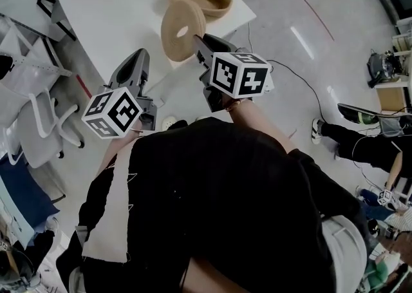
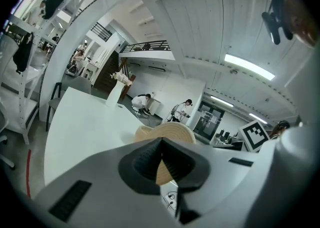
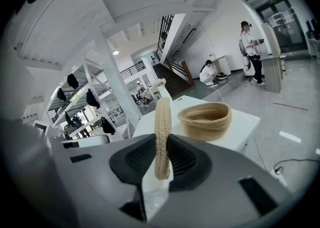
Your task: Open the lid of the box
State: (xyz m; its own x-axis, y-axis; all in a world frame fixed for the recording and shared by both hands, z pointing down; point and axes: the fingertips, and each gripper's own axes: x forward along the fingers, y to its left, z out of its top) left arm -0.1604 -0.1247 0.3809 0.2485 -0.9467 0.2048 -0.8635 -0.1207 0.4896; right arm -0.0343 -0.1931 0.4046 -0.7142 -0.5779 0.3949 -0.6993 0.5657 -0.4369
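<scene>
Above the table's (image 1: 109, 8) near edge. Q: what holds the woven lid (image 3: 161, 132)?
A: The right gripper (image 3: 161, 157), clamped on its rim; the left gripper (image 2: 161, 144) is closed, empty. The woven box (image 3: 205, 119) stands beyond, open. Lower the lid flat beside it, squeeze firm.

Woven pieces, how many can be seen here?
2. The woven box sits open at the far end of the white table; its round lid stands on edge, off the box, clamped in the right claw.
</scene>
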